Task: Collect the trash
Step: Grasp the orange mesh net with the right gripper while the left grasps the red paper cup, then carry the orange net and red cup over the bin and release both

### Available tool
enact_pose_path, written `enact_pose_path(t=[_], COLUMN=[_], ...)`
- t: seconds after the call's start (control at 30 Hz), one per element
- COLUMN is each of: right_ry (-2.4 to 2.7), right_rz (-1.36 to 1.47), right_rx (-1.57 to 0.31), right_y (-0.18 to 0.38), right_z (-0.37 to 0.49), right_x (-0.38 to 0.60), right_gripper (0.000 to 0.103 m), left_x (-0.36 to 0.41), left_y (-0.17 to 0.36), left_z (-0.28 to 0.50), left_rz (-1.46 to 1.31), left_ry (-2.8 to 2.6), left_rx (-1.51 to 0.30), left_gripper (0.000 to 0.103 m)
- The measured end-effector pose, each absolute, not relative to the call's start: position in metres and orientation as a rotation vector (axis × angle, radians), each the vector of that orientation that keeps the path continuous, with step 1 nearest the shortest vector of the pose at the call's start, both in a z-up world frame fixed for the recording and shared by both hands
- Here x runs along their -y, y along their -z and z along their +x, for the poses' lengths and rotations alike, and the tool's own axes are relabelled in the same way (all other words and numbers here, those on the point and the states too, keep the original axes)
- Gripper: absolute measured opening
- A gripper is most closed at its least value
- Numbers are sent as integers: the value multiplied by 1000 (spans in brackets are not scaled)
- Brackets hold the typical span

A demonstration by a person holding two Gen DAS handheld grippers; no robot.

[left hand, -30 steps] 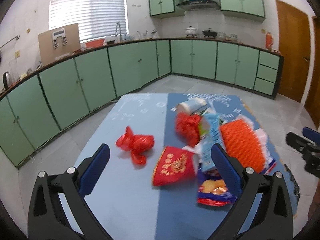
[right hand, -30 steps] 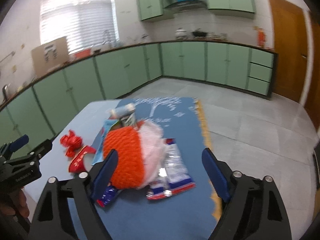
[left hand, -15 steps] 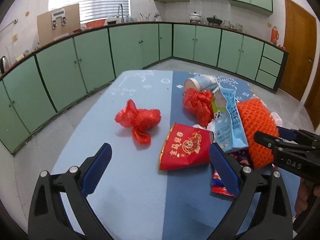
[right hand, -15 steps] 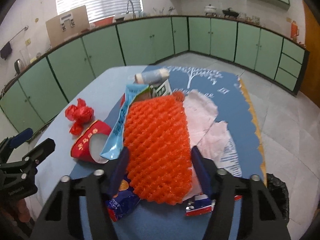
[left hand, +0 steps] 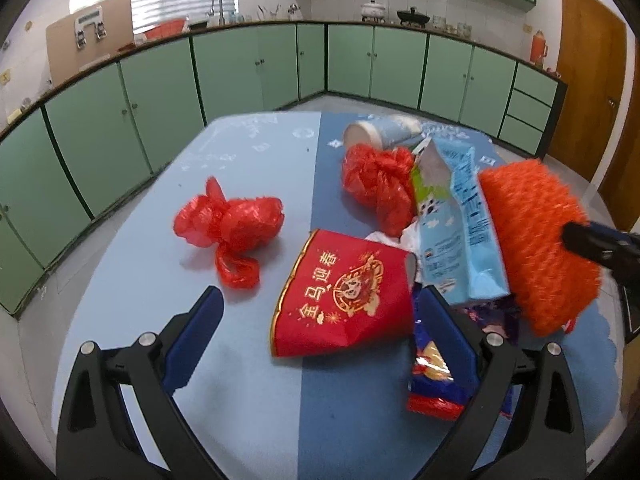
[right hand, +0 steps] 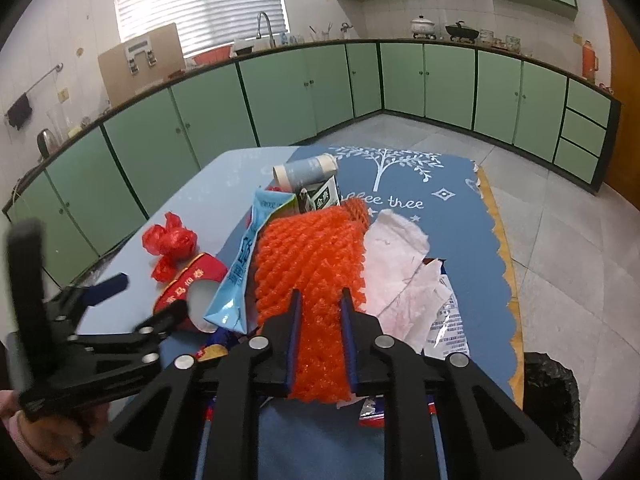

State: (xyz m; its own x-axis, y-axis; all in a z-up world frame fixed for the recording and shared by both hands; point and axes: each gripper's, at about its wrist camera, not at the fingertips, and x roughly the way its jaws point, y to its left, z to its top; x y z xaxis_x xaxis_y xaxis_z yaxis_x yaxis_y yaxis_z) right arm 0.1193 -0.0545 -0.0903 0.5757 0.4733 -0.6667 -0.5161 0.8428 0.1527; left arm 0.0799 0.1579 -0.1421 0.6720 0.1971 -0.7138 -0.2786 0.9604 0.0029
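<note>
Right gripper (right hand: 320,312): fingers clamped on orange foam net (right hand: 308,256), amid trash pile on table (right hand: 440,184). Left gripper (left hand: 320,312): fingers wide, hovering over red paper cup (left hand: 344,304).

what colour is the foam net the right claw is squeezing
Bright orange foam net, clearest in the right wrist view.

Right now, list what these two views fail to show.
- Snack wrapper: left view, mostly behind the left claw finger.
- Bin: right view, cut off by the edge, contents unseen.
- Paper under the orange net: hidden by the right claw.
</note>
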Motion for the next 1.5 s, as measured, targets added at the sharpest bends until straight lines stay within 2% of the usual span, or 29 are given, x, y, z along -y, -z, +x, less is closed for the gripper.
enact_pose_path(t=[0.33, 0.43, 0.6, 1.03, 1.3, 1.5], right_ry=[-581, -578, -579, -598, -459, -262], right_rz=[-69, -64, -67, 49, 109, 138], right_rx=[-766, -768, -742, -636, -586, -597], right_y=[92, 92, 85, 38, 17, 25], right_z=[120, 121, 116, 103, 92, 83], right_x=[53, 54, 57, 96, 165, 235], right_gripper=[18, 18, 18, 17, 16, 16], left_x=[-166, -164, -160, -133, -75, -9], left_y=[166, 164, 152, 74, 52, 52], left_z=[102, 101, 90, 54, 67, 91], left_rz=[-185, -199, -205, -153, -133, -93], left_ry=[-220, -212, -215, -191, -19, 150], left_rx=[-869, -865, -815, -625, -585, -588], left_gripper=[95, 80, 79, 79, 79, 79])
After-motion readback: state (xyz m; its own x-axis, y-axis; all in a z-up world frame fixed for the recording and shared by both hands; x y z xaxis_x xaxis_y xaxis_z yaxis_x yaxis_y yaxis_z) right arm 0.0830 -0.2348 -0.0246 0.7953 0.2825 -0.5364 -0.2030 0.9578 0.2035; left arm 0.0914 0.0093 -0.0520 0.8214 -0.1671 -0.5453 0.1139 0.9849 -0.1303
